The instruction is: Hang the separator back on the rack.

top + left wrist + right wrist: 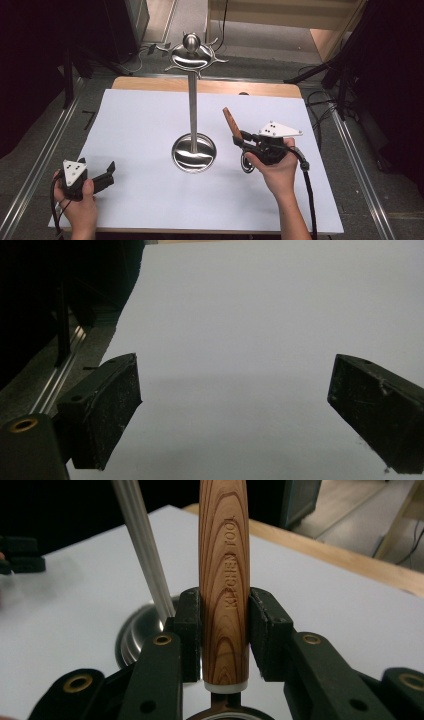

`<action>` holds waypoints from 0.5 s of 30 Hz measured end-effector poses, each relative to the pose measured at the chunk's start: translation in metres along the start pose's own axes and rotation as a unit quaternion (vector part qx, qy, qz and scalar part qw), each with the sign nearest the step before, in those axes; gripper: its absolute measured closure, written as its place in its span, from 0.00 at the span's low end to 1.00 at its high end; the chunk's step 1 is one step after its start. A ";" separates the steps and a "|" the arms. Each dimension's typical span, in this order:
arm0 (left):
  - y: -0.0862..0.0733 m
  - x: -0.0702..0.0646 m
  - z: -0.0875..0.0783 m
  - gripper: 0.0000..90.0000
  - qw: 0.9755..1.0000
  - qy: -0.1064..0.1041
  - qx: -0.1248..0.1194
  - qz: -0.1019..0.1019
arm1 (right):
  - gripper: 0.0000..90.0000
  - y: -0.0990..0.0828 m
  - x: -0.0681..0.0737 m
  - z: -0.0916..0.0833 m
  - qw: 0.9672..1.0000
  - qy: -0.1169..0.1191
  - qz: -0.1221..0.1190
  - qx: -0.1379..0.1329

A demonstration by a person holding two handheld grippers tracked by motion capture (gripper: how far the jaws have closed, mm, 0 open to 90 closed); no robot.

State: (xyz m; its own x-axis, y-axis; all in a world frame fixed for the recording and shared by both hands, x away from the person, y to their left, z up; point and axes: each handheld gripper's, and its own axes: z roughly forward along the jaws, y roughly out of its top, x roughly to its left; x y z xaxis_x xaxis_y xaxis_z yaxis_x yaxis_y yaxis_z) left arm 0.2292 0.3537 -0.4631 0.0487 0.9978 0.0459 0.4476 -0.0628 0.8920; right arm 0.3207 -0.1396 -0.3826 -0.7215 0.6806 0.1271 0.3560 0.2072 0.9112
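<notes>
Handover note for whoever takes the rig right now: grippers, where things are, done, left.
Right gripper: shut on the wooden handle of a kitchen tool, held off the table, handle pointing up and away, right of the metal stand.
Left gripper: open, nothing between its jaws, low over the white table cover at near left.
Stand: upright mid-table on its round base, hooks around the top bare.
Done: tool picked up.
Left: probably hang it on a hook; its hanging end is hidden, so check first.
</notes>
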 end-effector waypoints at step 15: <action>0.000 0.000 0.000 0.08 1.000 -0.001 -0.001 -0.002 | 0.78 0.013 0.013 -0.001 0.992 0.017 -0.023 -0.119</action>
State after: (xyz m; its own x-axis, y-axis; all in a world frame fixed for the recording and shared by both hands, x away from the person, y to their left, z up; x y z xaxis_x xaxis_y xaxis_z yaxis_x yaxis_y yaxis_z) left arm 0.2294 0.3539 -0.4632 0.0479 0.9980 0.0411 0.4459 -0.0582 0.8932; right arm 0.3152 -0.1284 -0.3684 -0.7550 0.6491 0.0926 0.1742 0.0624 0.9827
